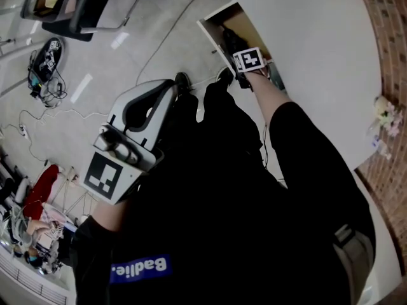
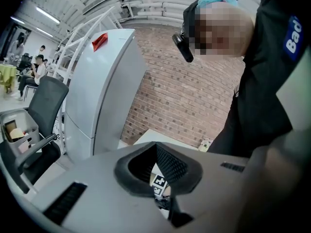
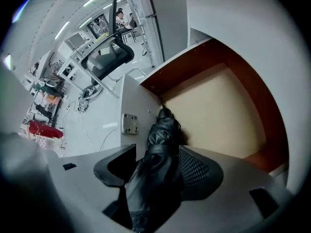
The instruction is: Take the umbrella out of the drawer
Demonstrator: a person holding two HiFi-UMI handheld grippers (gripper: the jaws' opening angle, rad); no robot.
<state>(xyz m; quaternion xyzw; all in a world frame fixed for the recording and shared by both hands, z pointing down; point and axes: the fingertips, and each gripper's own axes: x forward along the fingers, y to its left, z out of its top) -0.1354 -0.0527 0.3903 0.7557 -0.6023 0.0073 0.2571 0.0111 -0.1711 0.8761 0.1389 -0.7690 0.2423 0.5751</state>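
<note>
Reaching steeply down into the open drawer (image 3: 223,110), the right gripper (image 3: 155,161) straddles the folded black umbrella (image 3: 165,130) lying there, jaws spread, not clamping. The left gripper (image 1: 169,89) hangs beside the person's body, jaws together, empty.

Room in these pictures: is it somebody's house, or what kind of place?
Probably a workshop or lab-style office, not a house: an office chair, cables strewn over the bare floor, and strip lights overhead beside a brick wall.

Head overhd, gripper views close, drawer (image 1: 247,25) (image 3: 218,106) shared
</note>
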